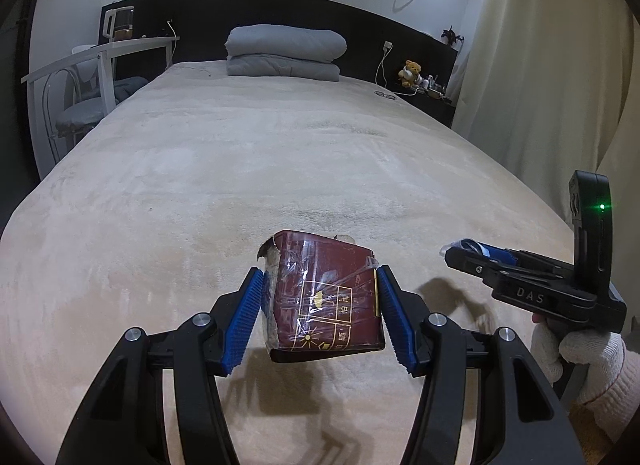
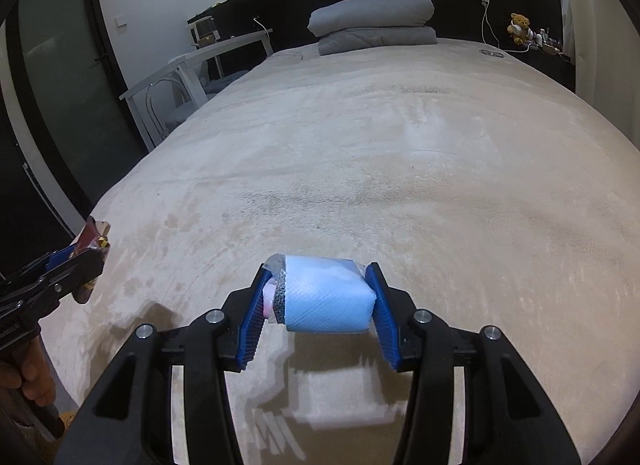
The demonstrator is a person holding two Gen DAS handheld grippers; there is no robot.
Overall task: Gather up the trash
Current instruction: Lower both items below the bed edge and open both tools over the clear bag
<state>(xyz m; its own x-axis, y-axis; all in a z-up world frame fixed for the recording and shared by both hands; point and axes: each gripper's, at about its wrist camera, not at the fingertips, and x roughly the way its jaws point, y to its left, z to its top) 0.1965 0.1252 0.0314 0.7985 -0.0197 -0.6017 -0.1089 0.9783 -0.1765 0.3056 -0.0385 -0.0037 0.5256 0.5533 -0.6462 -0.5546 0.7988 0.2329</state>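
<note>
A torn dark red carton (image 1: 324,297) wrapped in clear film hangs just above the beige bed cover, and my left gripper (image 1: 320,311) is shut on it with a blue pad on each side. In the right wrist view my right gripper (image 2: 318,301) is shut on a light blue tissue packet (image 2: 328,297), lifted off the cover with its shadow below. The right gripper (image 1: 480,257) shows at the right of the left wrist view, held by a white-gloved hand (image 1: 580,353). At the left edge of the right wrist view, the left gripper (image 2: 76,261) carries the red carton (image 2: 94,235).
The wide bed (image 1: 280,169) stretches ahead, with folded grey bedding (image 1: 284,51) at the dark headboard. A white table and chair (image 1: 88,77) stand to the left. A shelf with a teddy bear (image 1: 412,73) and a curtain (image 1: 540,65) lie to the right. A dark door (image 2: 68,85) is at left.
</note>
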